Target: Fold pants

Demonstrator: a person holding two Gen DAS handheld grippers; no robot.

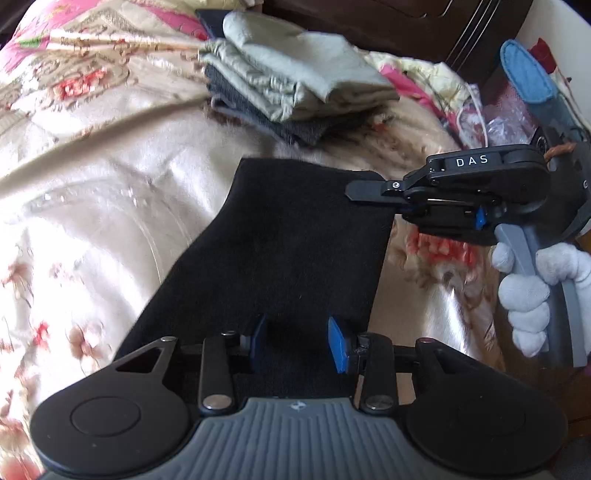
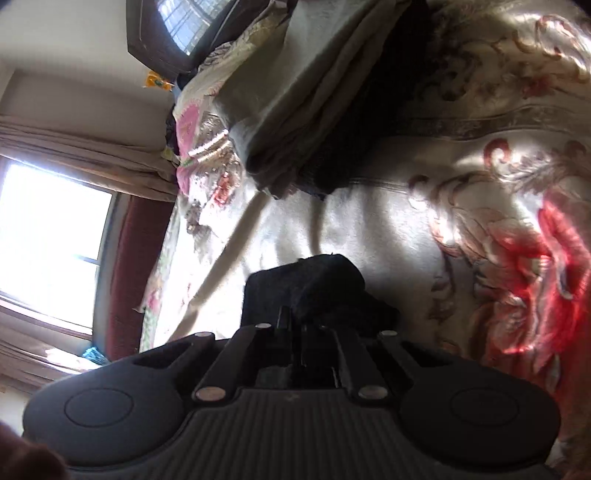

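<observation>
Black pants (image 1: 288, 243) lie partly folded on a floral bedspread (image 1: 92, 155). My left gripper (image 1: 297, 341) is open, its blue pads (image 1: 338, 345) apart just above the near end of the pants. My right gripper (image 1: 354, 192), held in a white-gloved hand, reaches in from the right and is shut on the far right corner of the pants. In the right wrist view the closed fingers (image 2: 291, 325) pinch a bunched black fold of the pants (image 2: 314, 284) over the bedspread (image 2: 388, 221).
A stack of folded clothes (image 1: 295, 85), pale green on dark grey, sits on the bed beyond the pants; it also shows in the right wrist view (image 2: 295, 110). A dark wooden headboard (image 1: 424, 33) stands behind. A window with curtains (image 2: 48, 240) is on the left.
</observation>
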